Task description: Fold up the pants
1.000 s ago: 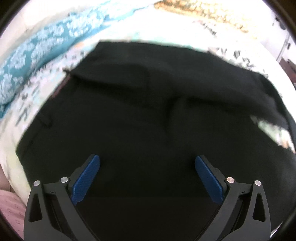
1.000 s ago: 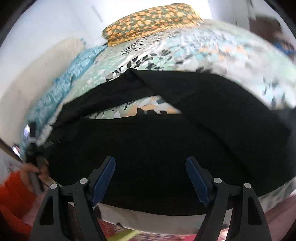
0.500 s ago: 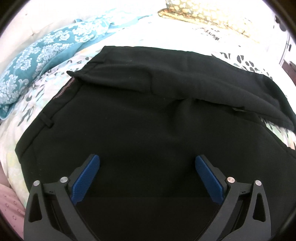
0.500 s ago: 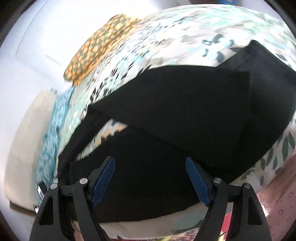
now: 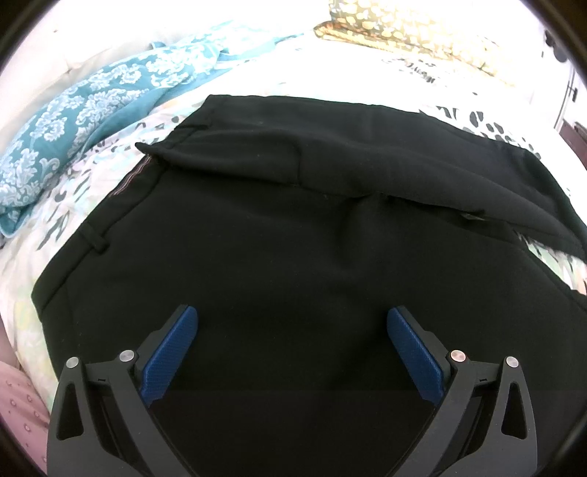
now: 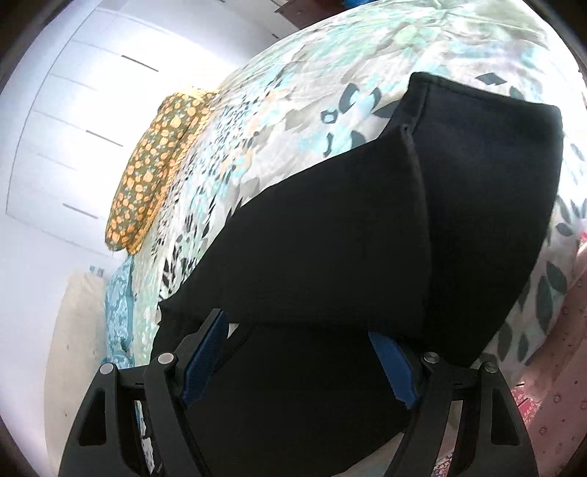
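Black pants lie spread on a bed with a leaf-patterned cover. In the left wrist view the waistband runs down the left side, and a folded flap of cloth crosses the upper part. My left gripper hovers over the near part of the pants, jaws wide open, nothing between the blue pads. The right wrist view, rolled sideways, shows the pants with both leg hems at the upper right. My right gripper stands open over the legs, nothing pinched.
A teal patterned cloth lies bunched at the bed's left. An orange-spotted pillow rests at the head of the bed, also the pillow in the left wrist view. White wardrobe doors stand behind. Pink fabric hangs at the bed's near edge.
The right gripper has swung along the pants toward the leg hems and rolled, tilting its view. The left gripper has stayed over the waist end, its view only tipping slightly.
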{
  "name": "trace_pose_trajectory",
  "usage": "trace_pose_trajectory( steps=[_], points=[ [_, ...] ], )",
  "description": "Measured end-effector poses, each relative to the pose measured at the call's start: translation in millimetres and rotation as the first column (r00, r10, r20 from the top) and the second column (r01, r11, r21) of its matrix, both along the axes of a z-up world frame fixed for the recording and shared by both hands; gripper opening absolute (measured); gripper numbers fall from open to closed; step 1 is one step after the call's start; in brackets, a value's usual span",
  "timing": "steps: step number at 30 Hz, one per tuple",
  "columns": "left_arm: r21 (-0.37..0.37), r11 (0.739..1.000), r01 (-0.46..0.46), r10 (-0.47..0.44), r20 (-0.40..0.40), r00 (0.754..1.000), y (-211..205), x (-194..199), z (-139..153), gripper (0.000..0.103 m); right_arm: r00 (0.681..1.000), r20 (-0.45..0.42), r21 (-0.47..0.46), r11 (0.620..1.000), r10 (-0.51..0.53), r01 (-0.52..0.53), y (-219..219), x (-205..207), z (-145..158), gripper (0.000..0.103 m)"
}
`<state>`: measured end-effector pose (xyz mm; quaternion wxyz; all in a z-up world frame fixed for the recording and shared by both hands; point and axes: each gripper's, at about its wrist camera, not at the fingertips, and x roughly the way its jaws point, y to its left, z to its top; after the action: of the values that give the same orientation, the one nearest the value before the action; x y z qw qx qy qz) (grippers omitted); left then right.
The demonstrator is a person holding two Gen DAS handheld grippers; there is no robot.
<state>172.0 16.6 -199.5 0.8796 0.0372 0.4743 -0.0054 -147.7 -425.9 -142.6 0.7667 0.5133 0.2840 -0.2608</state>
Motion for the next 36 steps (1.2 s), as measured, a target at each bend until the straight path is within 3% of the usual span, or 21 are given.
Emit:
trace_pose_trajectory(
  steps=[5, 7, 8, 9, 10, 12, 14, 15, 17, 20, 22, 25, 27, 32, 36],
  points=[
    [0.01, 1.0, -0.001, 0.001, 0.006, 1.0, -1, -1, 0, 0.103, 0.999, -0.033, -0.035, 0.999, -0.033, 0.031, -13, -3, -3, 0.077],
    [0.016, 1.0, -0.001, 0.001, 0.01, 1.0, -2, -1, -1, 0.103, 0.996, -0.077, -0.065, 0.997, -0.04, 0.035, -19, 1, -1, 0.066],
    [0.019, 1.0, -0.001, 0.001, 0.012, 1.0, -2, -1, -1, 0.103, 0.995, -0.092, -0.077, 0.996, -0.042, 0.034, -21, 1, 0, 0.051],
    [0.019, 1.0, -0.002, 0.002, 0.013, 1.0, -2, -1, -1, 0.103, 0.993, -0.11, -0.084, 0.996, -0.04, 0.031, -24, 2, 0, 0.023],
    [0.019, 1.0, -0.003, 0.003, 0.011, 1.0, -2, -1, -1, 0.103, 0.993, -0.117, -0.081, 0.996, -0.034, 0.025, -27, 2, 0, 0.013],
    [0.019, 1.0, -0.009, 0.009, -0.013, 1.0, -2, 1, 1, 0.103, 0.996, -0.08, -0.073, 0.997, -0.025, 0.019, -27, -1, 3, 0.013],
    [0.048, 0.999, 0.001, 0.003, -0.098, 0.995, -5, 9, 6, 0.103, 1.0, 0.013, -0.093, 0.995, 0.024, -0.023, -25, -6, 25, 0.013],
    [0.084, 0.996, 0.025, -0.012, -0.153, 0.988, -11, 15, 10, 0.103, 0.997, 0.046, -0.125, 0.991, 0.055, -0.049, -23, -7, 37, 0.013],
    [0.109, 0.991, 0.072, -0.051, -0.184, 0.982, -23, 23, 22, 0.102, 0.988, 0.085, -0.216, 0.97, 0.131, -0.11, -14, -10, 66, 0.013],
    [0.02, 0.988, 0.152, -0.147, -0.143, 0.979, -53, 40, 58, 0.102, 0.964, 0.096, -0.365, 0.909, 0.25, -0.2, 6, -13, 103, 0.013],
    [-0.074, 0.979, 0.191, -0.2, -0.145, 0.969, -79, 62, 79, 0.102, 0.952, 0.098, -0.401, 0.887, 0.291, -0.23, 16, -18, 112, 0.013],
    [-0.289, 0.934, 0.211, -0.278, -0.212, 0.937, -120, 105, 92, 0.103, 0.933, 0.115, -0.427, 0.865, 0.341, -0.263, 27, -26, 123, 0.013],
    [-0.44, 0.88, 0.176, -0.323, -0.286, 0.902, -146, 135, 82, 0.102, 0.919, 0.136, -0.437, 0.855, 0.369, -0.279, 34, -26, 127, 0.013],
    [-0.47, 0.882, 0.035, -0.234, -0.374, 0.897, -179, 168, 50, 0.102, 0.883, 0.171, -0.484, 0.818, 0.437, -0.311, 43, -34, 152, 0.012],
    [-0.497, 0.865, -0.072, -0.16, -0.408, 0.899, -173, 179, 33, 0.102, 0.843, 0.192, -0.506, 0.787, 0.502, -0.353, 42, -50, 165, 0.012]
  ],
)
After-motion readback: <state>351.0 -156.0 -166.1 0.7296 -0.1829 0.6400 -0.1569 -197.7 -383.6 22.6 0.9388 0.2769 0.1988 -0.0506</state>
